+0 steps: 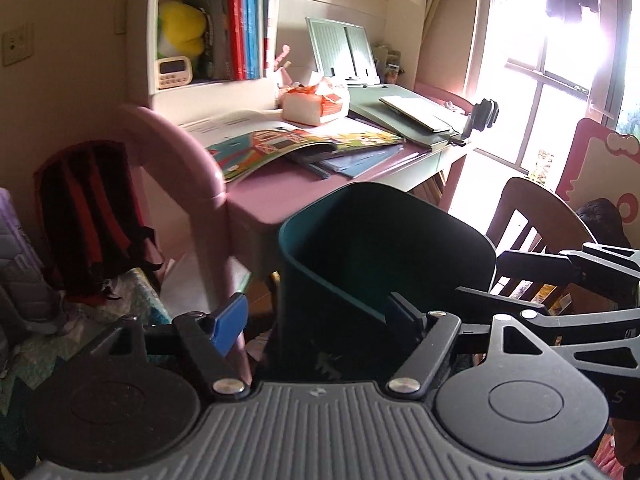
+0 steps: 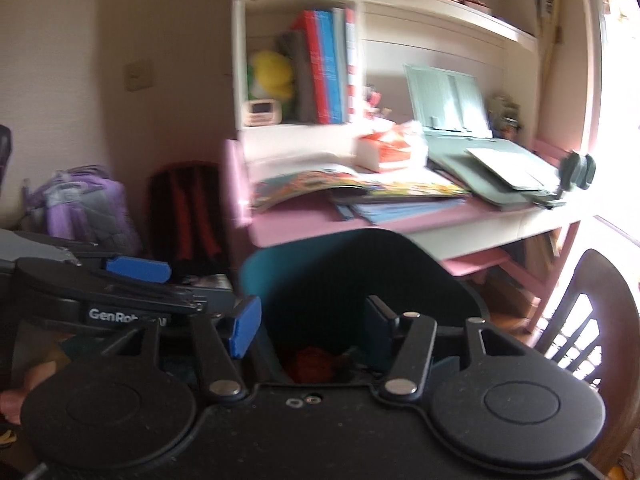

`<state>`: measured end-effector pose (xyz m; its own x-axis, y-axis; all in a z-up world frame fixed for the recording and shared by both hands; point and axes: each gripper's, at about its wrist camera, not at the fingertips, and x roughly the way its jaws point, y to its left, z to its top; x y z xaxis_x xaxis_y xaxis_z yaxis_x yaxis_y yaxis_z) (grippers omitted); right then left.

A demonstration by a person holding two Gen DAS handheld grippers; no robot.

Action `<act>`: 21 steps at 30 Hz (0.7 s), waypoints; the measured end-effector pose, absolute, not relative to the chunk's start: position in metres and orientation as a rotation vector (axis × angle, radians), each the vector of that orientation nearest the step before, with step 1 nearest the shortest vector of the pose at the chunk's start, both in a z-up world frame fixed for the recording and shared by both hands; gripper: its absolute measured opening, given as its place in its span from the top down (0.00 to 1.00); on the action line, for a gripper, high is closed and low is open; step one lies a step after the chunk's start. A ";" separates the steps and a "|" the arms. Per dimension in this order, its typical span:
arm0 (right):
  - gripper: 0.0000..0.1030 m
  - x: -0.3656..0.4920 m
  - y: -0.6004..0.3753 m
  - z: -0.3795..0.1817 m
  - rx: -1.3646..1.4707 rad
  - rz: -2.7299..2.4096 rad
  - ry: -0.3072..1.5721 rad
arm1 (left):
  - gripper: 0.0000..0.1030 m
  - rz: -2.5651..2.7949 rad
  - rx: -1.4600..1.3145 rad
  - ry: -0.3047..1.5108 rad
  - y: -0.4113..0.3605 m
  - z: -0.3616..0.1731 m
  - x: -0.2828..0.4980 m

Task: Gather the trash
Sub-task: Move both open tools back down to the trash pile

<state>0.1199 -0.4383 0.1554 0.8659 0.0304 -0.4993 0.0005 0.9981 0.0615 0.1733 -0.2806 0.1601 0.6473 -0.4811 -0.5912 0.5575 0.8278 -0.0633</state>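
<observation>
Below, teal bin [image 2: 360, 276] interior dark; left gripper [image 1: 316, 320], right gripper [image 2: 312, 330] released, empty.

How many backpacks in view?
2. Red-and-black backpack on the floor against the desk's left side; purple backpack just left of it by the wall. Others may be hidden.

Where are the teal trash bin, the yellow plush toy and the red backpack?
teal trash bin [image 1: 384, 248], left wrist view, inner back wall.
yellow plush toy [image 1: 182, 26], left wrist view, middle of body.
red backpack [image 2: 186, 212], right wrist view, front panel.
</observation>
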 end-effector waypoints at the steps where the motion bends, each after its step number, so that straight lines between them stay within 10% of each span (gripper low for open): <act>1: 0.44 0.118 -0.431 0.156 0.059 0.037 0.522 | 0.27 -0.582 0.131 0.629 -0.270 0.160 0.169; 21: 0.42 0.114 -0.260 0.102 -0.006 0.484 0.517 | 0.17 -0.320 0.044 0.684 -0.054 0.098 0.133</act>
<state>0.1137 -0.2600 0.1022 0.7597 0.4431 -0.4759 -0.4462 0.8876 0.1141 0.1333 -0.0542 0.0980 0.7282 -0.2756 -0.6274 0.3042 0.9504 -0.0644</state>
